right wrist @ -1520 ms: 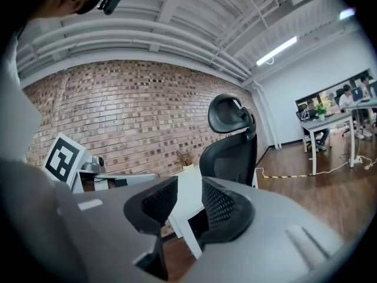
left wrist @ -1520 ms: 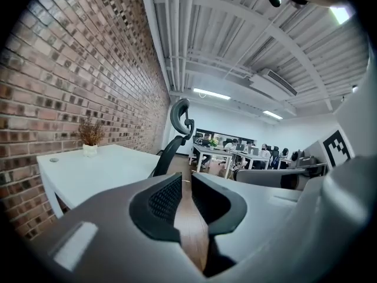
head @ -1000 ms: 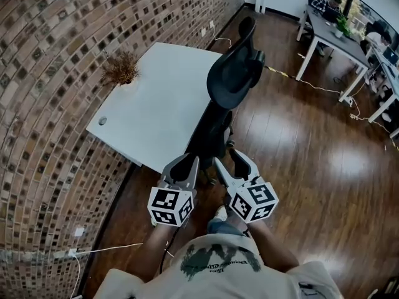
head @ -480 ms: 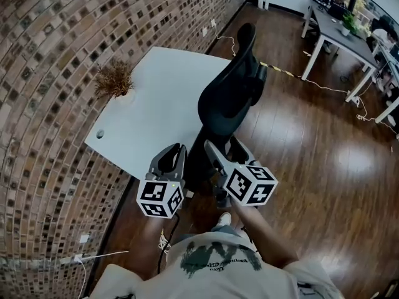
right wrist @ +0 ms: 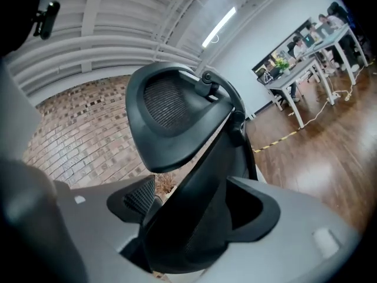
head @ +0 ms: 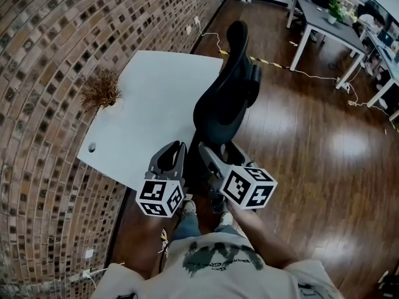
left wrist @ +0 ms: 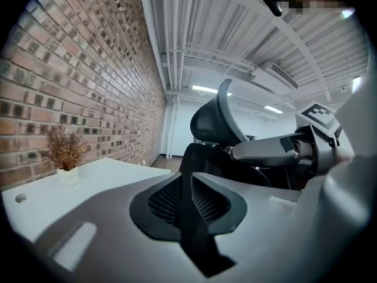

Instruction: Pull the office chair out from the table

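Fingers of the left gripper [head: 177, 147] were clamped on the mesh edge of the office chair [head: 224, 98]; those of the right gripper [head: 216, 148], just opened, stood wide apart around its backrest. The chair stood on the wooden floor [head: 312, 148], just beside the white counter [head: 149, 111].

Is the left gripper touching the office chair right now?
Touching. The left gripper view shows the left gripper with its jaws pinched on the thin edge of the office chair backrest.
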Action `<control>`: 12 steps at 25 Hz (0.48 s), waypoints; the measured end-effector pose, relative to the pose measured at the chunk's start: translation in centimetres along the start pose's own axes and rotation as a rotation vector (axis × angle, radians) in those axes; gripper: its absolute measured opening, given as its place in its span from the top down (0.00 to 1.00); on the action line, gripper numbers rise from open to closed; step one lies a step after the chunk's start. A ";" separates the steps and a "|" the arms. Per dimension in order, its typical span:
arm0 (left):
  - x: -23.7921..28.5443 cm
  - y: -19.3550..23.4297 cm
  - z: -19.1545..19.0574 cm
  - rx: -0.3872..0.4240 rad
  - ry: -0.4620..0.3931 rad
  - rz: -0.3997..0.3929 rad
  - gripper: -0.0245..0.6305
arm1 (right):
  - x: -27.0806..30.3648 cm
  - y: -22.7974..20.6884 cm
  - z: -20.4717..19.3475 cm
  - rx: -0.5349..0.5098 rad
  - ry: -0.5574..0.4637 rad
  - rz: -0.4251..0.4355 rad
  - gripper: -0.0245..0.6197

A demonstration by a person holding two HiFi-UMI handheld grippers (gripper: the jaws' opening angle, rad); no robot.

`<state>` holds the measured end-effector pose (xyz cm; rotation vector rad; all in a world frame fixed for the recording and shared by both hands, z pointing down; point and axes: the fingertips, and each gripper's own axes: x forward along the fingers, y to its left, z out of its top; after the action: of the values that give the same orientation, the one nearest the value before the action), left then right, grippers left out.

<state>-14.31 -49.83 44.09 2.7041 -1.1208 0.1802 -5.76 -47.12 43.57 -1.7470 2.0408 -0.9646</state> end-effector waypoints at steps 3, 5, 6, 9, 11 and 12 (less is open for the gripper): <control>1.3 0.7 0.4 -0.001 -0.003 -0.061 0.89 | 0.5 0.0 0.6 -0.048 -0.032 -0.060 0.40; 2.1 1.5 0.9 -0.008 -0.005 -0.106 0.89 | 0.8 0.1 0.7 -0.092 -0.052 -0.120 0.40; 2.5 1.9 1.2 -0.011 -0.008 -0.129 0.89 | 1.0 0.1 0.7 -0.119 -0.062 -0.154 0.40; 3.9 3.1 2.3 -0.013 -0.019 -0.200 0.89 | 1.6 0.0 0.6 -0.194 -0.074 -0.263 0.40; 4.9 3.8 3.1 -0.012 -0.027 -0.247 0.89 | 1.8 -0.1 0.5 -0.212 -0.061 -0.305 0.40; 5.5 4.0 3.6 -0.009 -0.032 -0.269 0.89 | 1.9 -0.2 0.4 -0.214 -0.054 -0.320 0.40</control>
<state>-13.19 -57.24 42.24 2.8223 -0.7514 0.0881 -5.75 -49.05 43.76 -2.2371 1.9277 -0.7945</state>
